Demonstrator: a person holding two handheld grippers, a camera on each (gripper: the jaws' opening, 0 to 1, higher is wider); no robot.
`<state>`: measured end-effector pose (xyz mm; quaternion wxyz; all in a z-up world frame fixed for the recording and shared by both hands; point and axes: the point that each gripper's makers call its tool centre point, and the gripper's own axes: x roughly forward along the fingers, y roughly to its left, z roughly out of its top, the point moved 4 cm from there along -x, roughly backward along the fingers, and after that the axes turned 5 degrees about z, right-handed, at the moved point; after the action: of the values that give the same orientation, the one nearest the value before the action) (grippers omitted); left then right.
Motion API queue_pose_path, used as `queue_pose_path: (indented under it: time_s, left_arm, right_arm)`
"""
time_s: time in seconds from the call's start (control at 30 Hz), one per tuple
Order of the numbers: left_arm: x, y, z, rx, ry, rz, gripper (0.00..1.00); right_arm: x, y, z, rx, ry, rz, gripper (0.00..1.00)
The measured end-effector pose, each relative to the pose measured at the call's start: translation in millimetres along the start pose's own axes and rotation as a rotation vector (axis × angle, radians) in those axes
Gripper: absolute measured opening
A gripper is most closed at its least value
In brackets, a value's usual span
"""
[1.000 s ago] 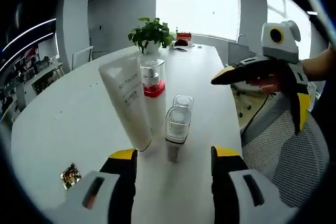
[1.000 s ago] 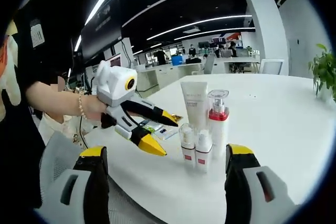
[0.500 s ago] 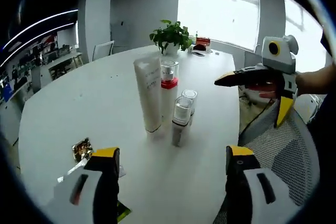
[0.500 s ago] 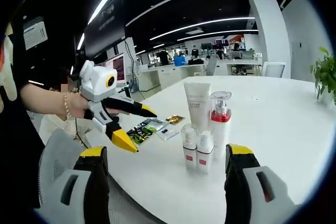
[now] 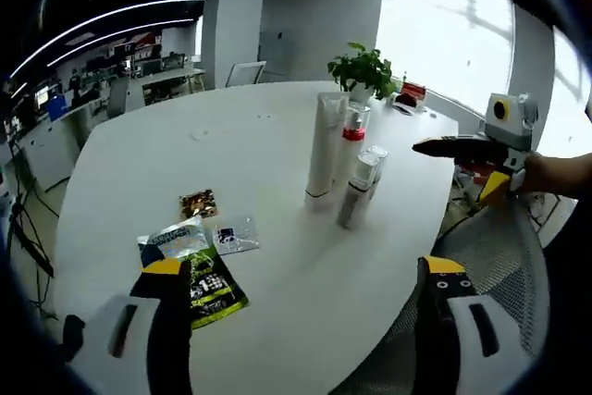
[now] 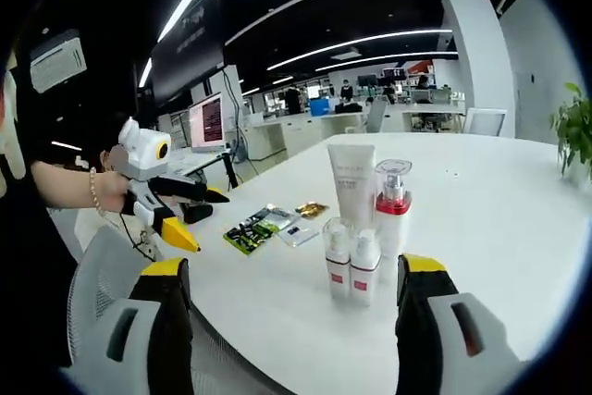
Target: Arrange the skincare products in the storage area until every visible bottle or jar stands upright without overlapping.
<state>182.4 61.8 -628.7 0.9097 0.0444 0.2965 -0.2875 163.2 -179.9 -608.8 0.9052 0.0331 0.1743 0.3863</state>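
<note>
Products: a white tube (image 6: 352, 179), a pump bottle with a red collar (image 6: 391, 210) and two small bottles (image 6: 352, 267) stand together in a tight cluster near the middle of the table (image 6: 499, 228), all upright in the right gripper view.
Same cluster, left gripper view: the tube (image 5: 324, 147), the red-collared bottle (image 5: 348, 141) and the small bottles (image 5: 359, 187) stand on their bases; whether neighbours touch I cannot tell, but none lies on another.
Left gripper (image 5: 296, 321): jaws spread wide with nothing between them, held well back from the cluster, off the table's near edge; it also appears at the left of the right gripper view (image 6: 171, 215), jaws apart.
Right gripper (image 6: 294, 321): jaws parted and empty, near the cluster but not touching it; in the left gripper view (image 5: 472, 159) it hovers beside the table, apart from the bottles.
Loose items: flat sachets (image 5: 199, 256) lie on the table, well apart from the bottles.
Step in hand: by my reading, the arranging looks finished and both grippers stand clear.
Next move: likely only a check that each bottle stands free; a nudge would risk toppling the small bottles.
</note>
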Motion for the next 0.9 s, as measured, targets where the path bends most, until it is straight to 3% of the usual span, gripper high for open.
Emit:
queue_pose_path:
  time_s: [0.4,0.47,0.5,0.53,0.9]
  left_arm:
    - [-31.4,17.0,-18.6,-0.082,-0.036,0.097,0.99]
    - [-33.6,17.2,-22.4,-0.085,-0.026,0.106,0.99]
    - [-35.0,16.5,-23.3,-0.092,-0.027,0.105,0.99]
    - [-36.0,17.4,-24.4,-0.103,-0.029,0.107,0.99]
    - [-35.7,16.3,-32.1,-0.112,-0.016,0.12,0.99]
  right_arm:
    - [1.2,1.4,-2.1,-0.018,0.02,0.004,0.92]
    - [0.7,0.4,-6.0,0.011,0.041,-0.003,0.9]
    - [1.9,2.6,-0.6,0.017,-0.006,0.011,0.91]
    - [1.5,2.3,-0.3,0.012,-0.008,0.008,0.92]
    - [2.1,3.7,-4.1,-0.02,0.024,0.009,0.91]
